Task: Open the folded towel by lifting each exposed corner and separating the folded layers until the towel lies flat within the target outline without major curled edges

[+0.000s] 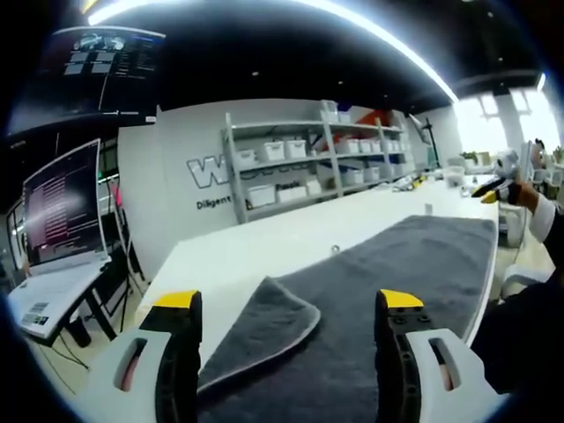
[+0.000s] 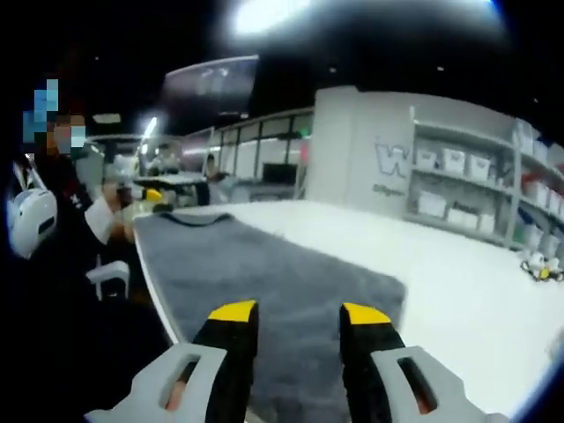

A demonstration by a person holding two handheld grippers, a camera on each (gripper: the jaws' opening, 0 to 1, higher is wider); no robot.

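My left gripper (image 1: 288,308) hangs with jaws spread over the grey towel (image 1: 388,291), whose near corner folds back by the worktop (image 1: 264,247) edge. My right gripper (image 2: 300,317), jaws apart, hovers above the towel's other end.

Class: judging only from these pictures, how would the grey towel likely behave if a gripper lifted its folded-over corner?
The grey towel would probably drape limply, since its folded corner lies soft and curved on the white table. Its plush-looking surface suggests it would grip, not slide.
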